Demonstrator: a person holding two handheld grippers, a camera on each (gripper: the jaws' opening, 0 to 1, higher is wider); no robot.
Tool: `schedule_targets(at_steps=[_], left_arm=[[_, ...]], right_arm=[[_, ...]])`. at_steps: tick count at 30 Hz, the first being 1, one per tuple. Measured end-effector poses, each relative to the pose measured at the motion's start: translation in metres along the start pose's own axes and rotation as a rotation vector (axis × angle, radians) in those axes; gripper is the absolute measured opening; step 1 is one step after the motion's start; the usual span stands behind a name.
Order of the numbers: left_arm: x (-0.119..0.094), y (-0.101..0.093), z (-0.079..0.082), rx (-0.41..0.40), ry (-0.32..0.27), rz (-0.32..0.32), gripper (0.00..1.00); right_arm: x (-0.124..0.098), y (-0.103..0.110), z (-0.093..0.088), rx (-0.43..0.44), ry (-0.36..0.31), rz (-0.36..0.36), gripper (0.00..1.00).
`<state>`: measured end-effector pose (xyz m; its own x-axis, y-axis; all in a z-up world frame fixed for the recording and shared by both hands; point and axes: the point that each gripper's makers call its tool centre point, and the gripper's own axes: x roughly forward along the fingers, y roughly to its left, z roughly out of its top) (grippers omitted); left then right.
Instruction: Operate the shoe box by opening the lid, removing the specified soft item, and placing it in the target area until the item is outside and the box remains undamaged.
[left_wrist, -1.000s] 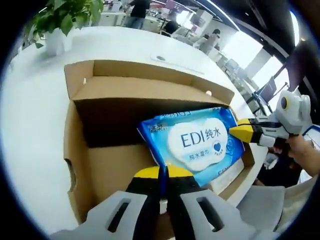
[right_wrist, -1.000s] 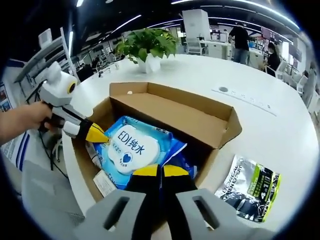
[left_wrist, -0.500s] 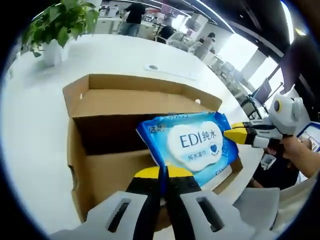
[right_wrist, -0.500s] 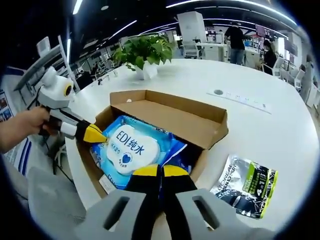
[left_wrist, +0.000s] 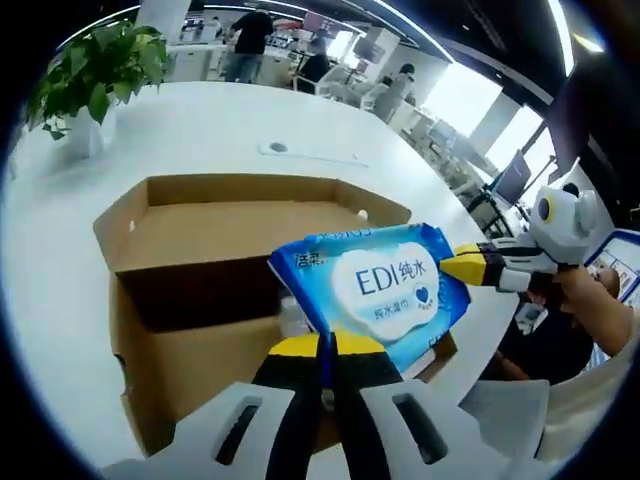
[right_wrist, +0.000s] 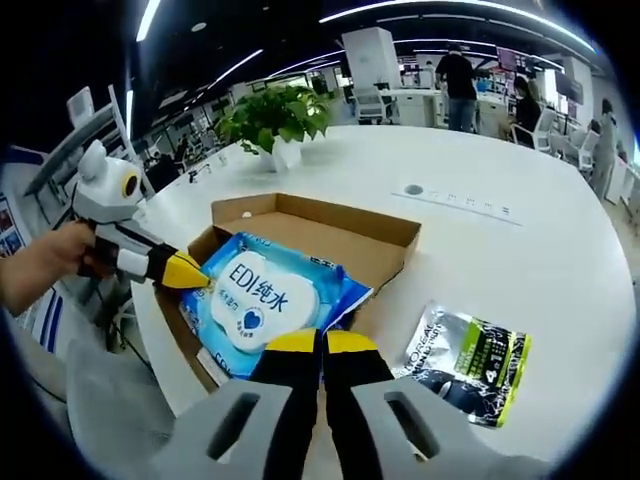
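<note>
A glossy blue pack of wet wipes (left_wrist: 375, 292) is held above the open cardboard shoe box (left_wrist: 190, 290) at mid-frame, pinched at opposite edges by the left gripper (left_wrist: 322, 350) and the right gripper (right_wrist: 320, 345), both jaws closed on its soft film. A crinkled silver pouch (right_wrist: 470, 360) is seen at lower right on the smooth white table (right_wrist: 540, 260).

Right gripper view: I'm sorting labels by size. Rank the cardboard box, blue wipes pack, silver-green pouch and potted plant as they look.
1. cardboard box
2. blue wipes pack
3. silver-green pouch and potted plant look similar; the plant sits farther off, so unranked.
</note>
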<state>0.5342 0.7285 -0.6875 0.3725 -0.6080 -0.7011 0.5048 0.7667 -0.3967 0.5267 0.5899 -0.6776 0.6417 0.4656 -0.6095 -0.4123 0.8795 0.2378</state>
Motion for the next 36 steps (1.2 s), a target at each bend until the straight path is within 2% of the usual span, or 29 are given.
schedule_targets(at_steps=[36], left_arm=[[0.053, -0.103, 0.037, 0.096, -0.01, -0.082, 0.0]], right_arm=[[-0.071, -0.096, -0.007, 0.077, -0.016, -0.099, 0.0]])
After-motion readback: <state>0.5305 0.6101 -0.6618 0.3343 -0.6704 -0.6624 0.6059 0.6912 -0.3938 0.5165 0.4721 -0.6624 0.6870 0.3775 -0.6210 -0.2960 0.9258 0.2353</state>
